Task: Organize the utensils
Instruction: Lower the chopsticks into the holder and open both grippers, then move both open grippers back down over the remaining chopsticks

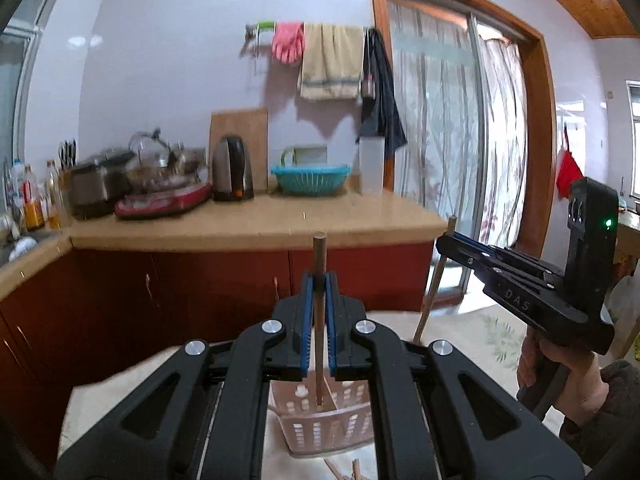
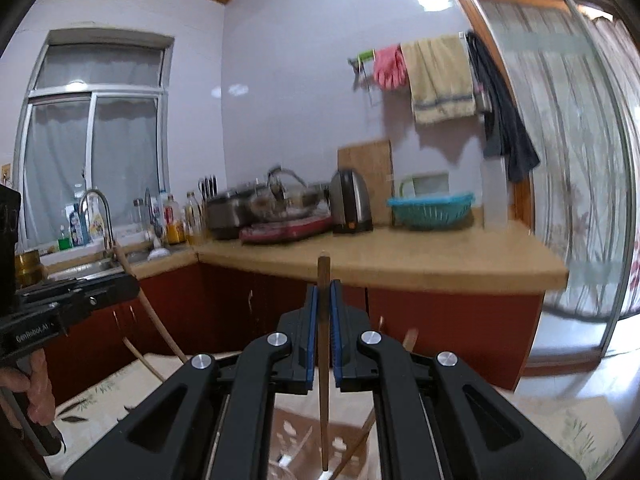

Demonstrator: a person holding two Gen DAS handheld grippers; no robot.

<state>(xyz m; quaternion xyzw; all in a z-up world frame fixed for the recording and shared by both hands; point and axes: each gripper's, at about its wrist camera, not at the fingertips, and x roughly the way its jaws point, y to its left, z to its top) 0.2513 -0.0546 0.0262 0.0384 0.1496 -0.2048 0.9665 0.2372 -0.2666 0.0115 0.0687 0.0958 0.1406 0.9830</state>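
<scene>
My left gripper (image 1: 319,282) is shut on a brown chopstick (image 1: 319,256) that stands upright between its blue pads. The stick's lower end reaches down over a pink perforated utensil holder (image 1: 320,424) on the table. My right gripper (image 2: 324,290) is shut on a second upright chopstick (image 2: 323,380), above the blurred holder (image 2: 296,428). Each gripper shows in the other's view: the right gripper (image 1: 446,240) with its slanted chopstick (image 1: 432,284), and the left gripper (image 2: 132,284) with its chopstick (image 2: 154,316). A hand (image 1: 560,364) holds the right gripper's handle.
A table with a floral cloth (image 1: 496,340) holds loose chopsticks (image 2: 352,450). Behind it runs a tan counter (image 1: 260,224) over red cabinets, with a kettle (image 1: 232,170), a teal basket (image 1: 310,178), a red cooker (image 1: 164,202) and a sink (image 2: 86,266). A glass sliding door (image 1: 460,152) stands at right.
</scene>
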